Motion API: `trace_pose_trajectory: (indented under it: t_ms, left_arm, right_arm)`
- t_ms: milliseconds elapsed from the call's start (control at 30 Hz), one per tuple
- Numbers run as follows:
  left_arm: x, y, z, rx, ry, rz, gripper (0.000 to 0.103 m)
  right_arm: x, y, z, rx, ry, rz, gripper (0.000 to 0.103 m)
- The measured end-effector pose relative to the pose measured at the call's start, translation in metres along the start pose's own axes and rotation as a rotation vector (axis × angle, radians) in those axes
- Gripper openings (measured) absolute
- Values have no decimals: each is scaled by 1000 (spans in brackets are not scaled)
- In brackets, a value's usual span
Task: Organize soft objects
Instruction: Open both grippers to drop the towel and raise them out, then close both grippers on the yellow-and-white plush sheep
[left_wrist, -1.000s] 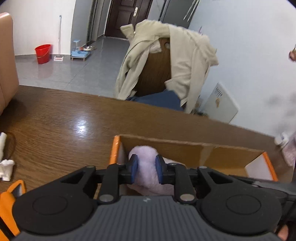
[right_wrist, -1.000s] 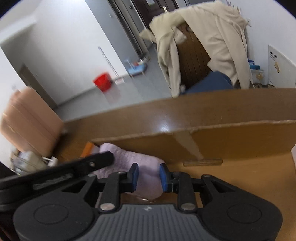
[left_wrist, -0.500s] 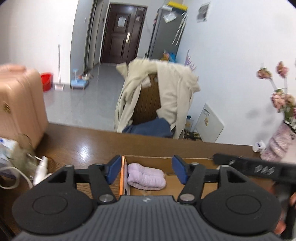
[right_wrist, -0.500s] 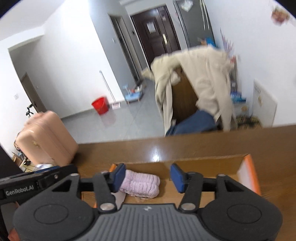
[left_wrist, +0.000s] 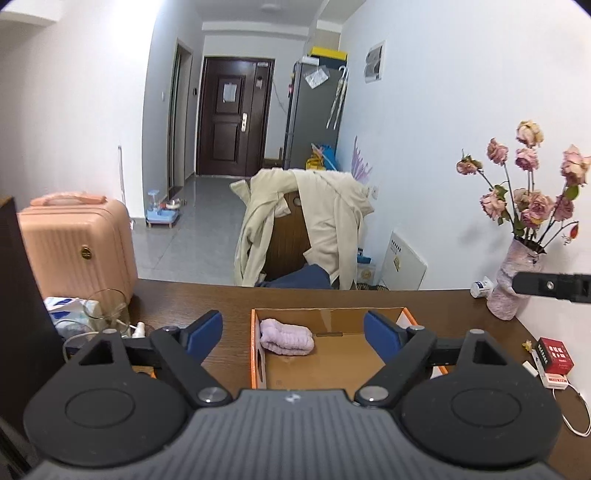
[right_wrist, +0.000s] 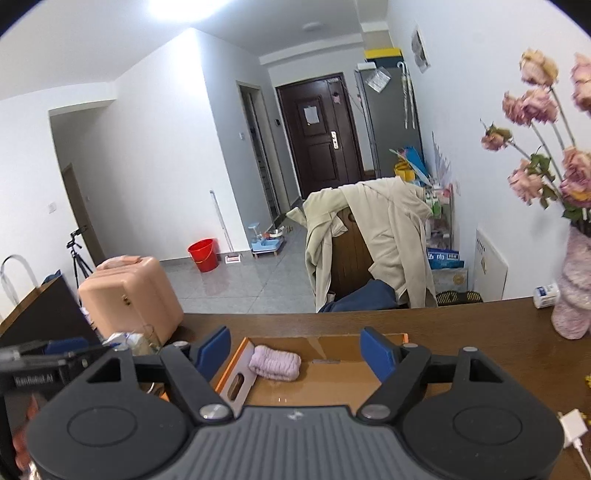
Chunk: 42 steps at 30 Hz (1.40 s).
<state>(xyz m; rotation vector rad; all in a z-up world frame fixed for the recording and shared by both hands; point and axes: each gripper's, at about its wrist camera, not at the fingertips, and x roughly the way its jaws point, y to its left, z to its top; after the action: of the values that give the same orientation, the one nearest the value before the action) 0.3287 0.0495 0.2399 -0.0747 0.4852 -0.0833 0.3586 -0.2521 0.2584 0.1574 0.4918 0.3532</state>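
My left gripper (left_wrist: 293, 332) is spread wide and holds nothing; my right gripper (right_wrist: 295, 350) likewise gapes empty; past both, the lilac towel (left_wrist: 287, 337) lies folded in the box's (left_wrist: 255, 354) far left corner on the table (left_wrist: 221, 299); beyond stands a coat-draped chair (left_wrist: 314, 229)

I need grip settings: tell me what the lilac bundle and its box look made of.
Lilac bundle: seemingly soft ribbed knit or fleece, matte and fuzzy, folded and slumped. Box: corrugated cardboard, by its dull brown inner walls, with an orange outer face and rim.
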Motion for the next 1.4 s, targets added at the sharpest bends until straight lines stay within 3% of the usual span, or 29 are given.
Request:
trace_pose_trajectory:
  t_ms: [167,367,467,600,733,833,1000,1067,1233,1400]
  left_arm:
    - [-47,3,-40,-14,-61,-8,88]
    - [-109,3,-118,4,-174,-43,98]
    - [-134,1,-159,-8,-200,-81,100]
    - [-158,-4,-207,-25,-203,-89,102]
    - [-173,-15,-250,48,-222,-69,103]
    - [-172,-26,-270,117,-227,-95,103]
    - [-132,-47,-284,136,-77,-169,103]
    - [-111,-57,-289,105,-16,-229,101]
    - [-51,-78,-296,35,159,-304,70]
    - [-3,-91,-292,-11,231,-351,69]
  right_arm:
    - [-51,-5,-44,-26,-44,21,79]
    - [-112,-9,-137,-99,-152,53,86]
    - [-133,-8,-186,-87,-169,64,87]
    - [-153,3,-243,-110,-181,16,88]
    - [-166,16,-291,-223,-181,-10,99]
    - [-162,19,-311,-246,-144,-14,99]
    - [-137,9,-328,-200,-81,-45,99]
    - [-127,-1,-329,-145,-92,-57,91]
    - [-105,-26,-325,-16,-119,-23,78]
    - [-66,-49,-314,55,-62,19,72]
